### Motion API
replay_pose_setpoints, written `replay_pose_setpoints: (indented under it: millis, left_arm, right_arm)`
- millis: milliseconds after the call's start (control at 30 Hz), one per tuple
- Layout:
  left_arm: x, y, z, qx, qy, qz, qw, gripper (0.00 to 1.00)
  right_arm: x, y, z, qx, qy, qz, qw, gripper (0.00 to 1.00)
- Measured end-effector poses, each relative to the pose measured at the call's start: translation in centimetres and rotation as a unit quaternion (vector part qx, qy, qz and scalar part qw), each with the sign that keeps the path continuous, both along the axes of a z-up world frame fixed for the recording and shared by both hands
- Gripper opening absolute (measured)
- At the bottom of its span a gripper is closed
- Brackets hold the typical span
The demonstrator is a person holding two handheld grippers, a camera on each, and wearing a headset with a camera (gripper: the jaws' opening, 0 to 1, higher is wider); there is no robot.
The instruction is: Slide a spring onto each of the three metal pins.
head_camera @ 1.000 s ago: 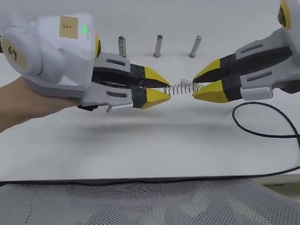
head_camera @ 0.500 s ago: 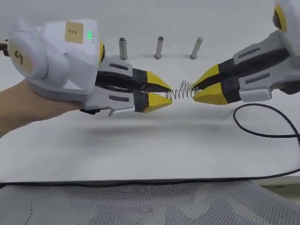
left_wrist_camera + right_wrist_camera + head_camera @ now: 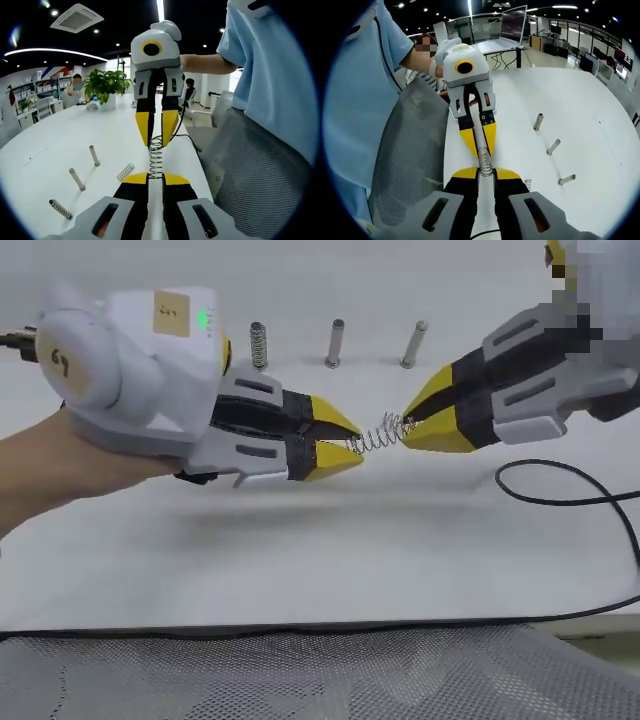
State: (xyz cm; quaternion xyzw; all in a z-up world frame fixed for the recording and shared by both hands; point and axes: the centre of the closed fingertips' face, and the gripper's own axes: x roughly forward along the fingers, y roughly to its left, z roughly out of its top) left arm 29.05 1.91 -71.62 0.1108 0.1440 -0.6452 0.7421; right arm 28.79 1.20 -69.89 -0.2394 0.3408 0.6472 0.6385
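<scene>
The person is wearing a light-blue short-sleeved shirt [image 3: 265, 75]. The left gripper [image 3: 355, 440] is showing a rounded white plastic housing [image 3: 130, 390], black jaws with yellow wedge tips, and grey slotted side plates. On top of that housing a tan square sticker [image 3: 172, 312] is bearing a dark mark, with a small green light [image 3: 203, 320] glowing beside it. At the housing's rear, a yellow round disc [image 3: 55, 360] is carrying a black mark and a thin black cable [image 3: 12, 340] is emerging. Opposite the housing, the right gripper [image 3: 408, 433] is showing matching black-and-yellow jaws and grey plates.
</scene>
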Motion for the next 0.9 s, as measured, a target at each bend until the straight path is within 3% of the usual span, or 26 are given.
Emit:
replay_pose_setpoints:
  millis: [500,900]
  left_arm:
    - [0.1,-0.2,-0.3,0.005,0.0,0.002,1.0,0.02]
    - [0.3,-0.3,-0.2,0.006,-0.018,0.001,0.9998,0.01]
  right_arm:
    - [0.0,1.2,0.9,0.001,-0.017,0.019,0.9997,0.08]
    - [0.1,0.9,1.0,-0.002,-0.02,0.022,0.9996,0.08]
